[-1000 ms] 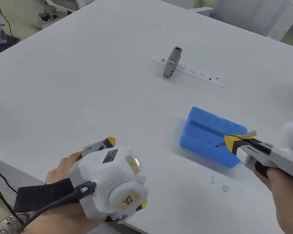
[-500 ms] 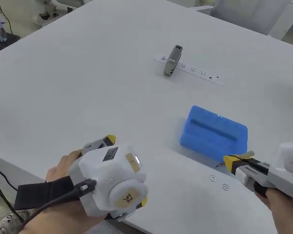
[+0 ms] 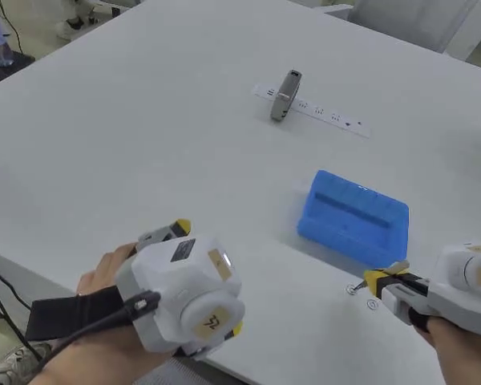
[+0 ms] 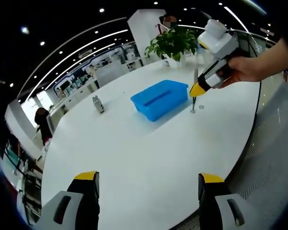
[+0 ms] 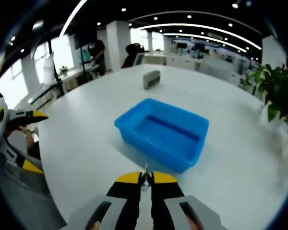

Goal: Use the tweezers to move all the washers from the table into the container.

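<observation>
The white table (image 3: 144, 120) stands in a bright open office with rows of ceiling lights. On it one blue container (image 3: 354, 216) sits to the right, two washers (image 3: 373, 305) lie just near of it, and one power strip (image 3: 321, 115) lies far beyond. The right gripper (image 3: 378, 279), above the container a second ago, has drawn back nearer, its jaws closed on the tweezers (image 3: 358, 285), whose tip is at the left washer. The left gripper (image 4: 149, 179) is spread wide and empty.

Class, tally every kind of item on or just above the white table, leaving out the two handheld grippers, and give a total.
Small round metal washers: 2
Blue plastic container: 1
Thin metal tweezers: 1
White power strip: 1
Grey plug block on the strip: 1
Total: 6
</observation>
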